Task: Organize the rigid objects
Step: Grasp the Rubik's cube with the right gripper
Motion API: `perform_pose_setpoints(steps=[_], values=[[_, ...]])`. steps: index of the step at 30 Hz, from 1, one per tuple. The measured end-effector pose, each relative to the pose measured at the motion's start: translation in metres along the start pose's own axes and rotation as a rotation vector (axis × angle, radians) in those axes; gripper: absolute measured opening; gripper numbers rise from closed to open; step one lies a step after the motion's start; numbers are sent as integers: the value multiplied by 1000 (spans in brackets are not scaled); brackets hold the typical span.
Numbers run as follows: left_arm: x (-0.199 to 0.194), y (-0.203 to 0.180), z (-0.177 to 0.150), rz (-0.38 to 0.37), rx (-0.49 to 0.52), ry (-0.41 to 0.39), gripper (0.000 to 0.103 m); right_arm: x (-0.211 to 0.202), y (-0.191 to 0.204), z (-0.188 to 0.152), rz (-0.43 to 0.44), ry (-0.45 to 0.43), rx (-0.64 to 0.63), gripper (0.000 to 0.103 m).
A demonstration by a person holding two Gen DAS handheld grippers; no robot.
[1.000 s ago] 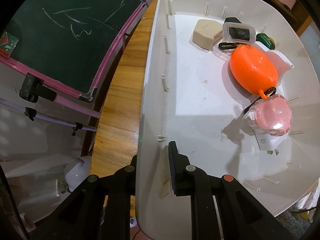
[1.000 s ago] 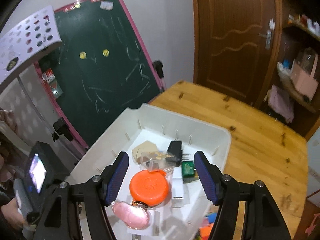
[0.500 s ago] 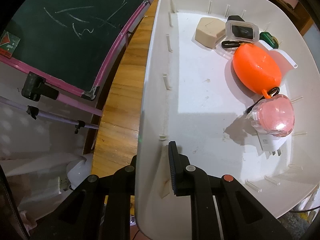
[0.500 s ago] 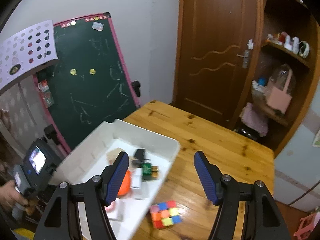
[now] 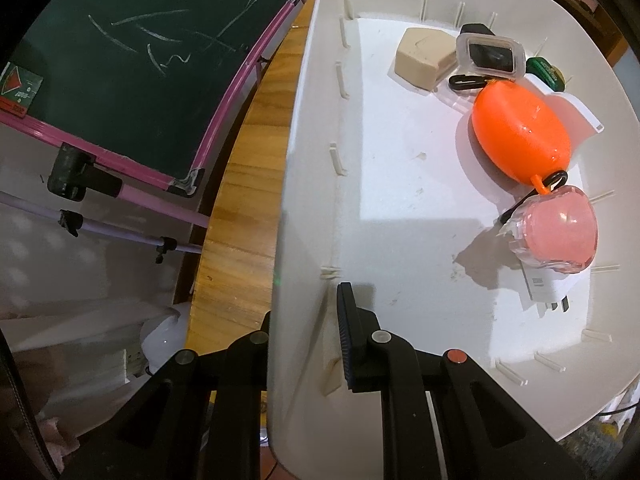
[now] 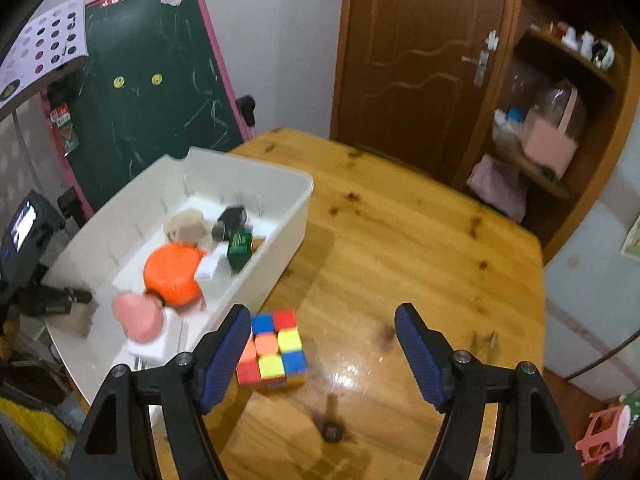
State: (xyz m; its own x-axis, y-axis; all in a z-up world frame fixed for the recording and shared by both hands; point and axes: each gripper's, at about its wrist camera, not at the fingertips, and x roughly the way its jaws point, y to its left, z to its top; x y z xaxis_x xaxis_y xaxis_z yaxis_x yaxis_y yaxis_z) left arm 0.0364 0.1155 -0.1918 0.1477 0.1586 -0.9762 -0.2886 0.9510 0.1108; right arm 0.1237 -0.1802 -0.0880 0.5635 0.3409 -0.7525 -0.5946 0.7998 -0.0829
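Note:
My left gripper (image 5: 308, 336) is shut on the near wall of a white plastic bin (image 5: 304, 184), one finger inside and one outside. The bin holds an orange oval case (image 5: 520, 136), a pink case (image 5: 556, 236) on a white charger (image 5: 548, 292), a beige block (image 5: 424, 60), a clear box (image 5: 490, 56) and a green box (image 5: 546, 74). In the right wrist view the bin (image 6: 276, 240) sits on the wooden table. A colourful puzzle cube (image 6: 274, 348) lies beside it. My right gripper (image 6: 324, 354) is open and empty, above the table, with the cube by its left finger.
A pink-framed chalkboard (image 6: 152, 92) stands left of the table (image 6: 400, 248). A brown door (image 6: 424, 48) and shelves with a pink bag (image 6: 550, 136) are behind. A small pink toy (image 6: 604, 428) lies on the floor at the right.
My right gripper has swung right and pulled back from over the bin, so the cube and the table now sit between its fingers. My left gripper keeps its hold on the bin wall.

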Motion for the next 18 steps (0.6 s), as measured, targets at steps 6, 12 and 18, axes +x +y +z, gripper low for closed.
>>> perform_pose_setpoints(steps=[6, 12, 18], values=[[1, -1, 0, 10, -4, 15, 16, 20, 11, -30, 54, 55, -70, 75], [3, -3, 3, 26, -7, 25, 16, 45, 25, -48, 81, 108, -135, 76], [4, -5, 3, 39, -8, 33, 16, 71, 29, -52, 96, 134, -121, 76]])
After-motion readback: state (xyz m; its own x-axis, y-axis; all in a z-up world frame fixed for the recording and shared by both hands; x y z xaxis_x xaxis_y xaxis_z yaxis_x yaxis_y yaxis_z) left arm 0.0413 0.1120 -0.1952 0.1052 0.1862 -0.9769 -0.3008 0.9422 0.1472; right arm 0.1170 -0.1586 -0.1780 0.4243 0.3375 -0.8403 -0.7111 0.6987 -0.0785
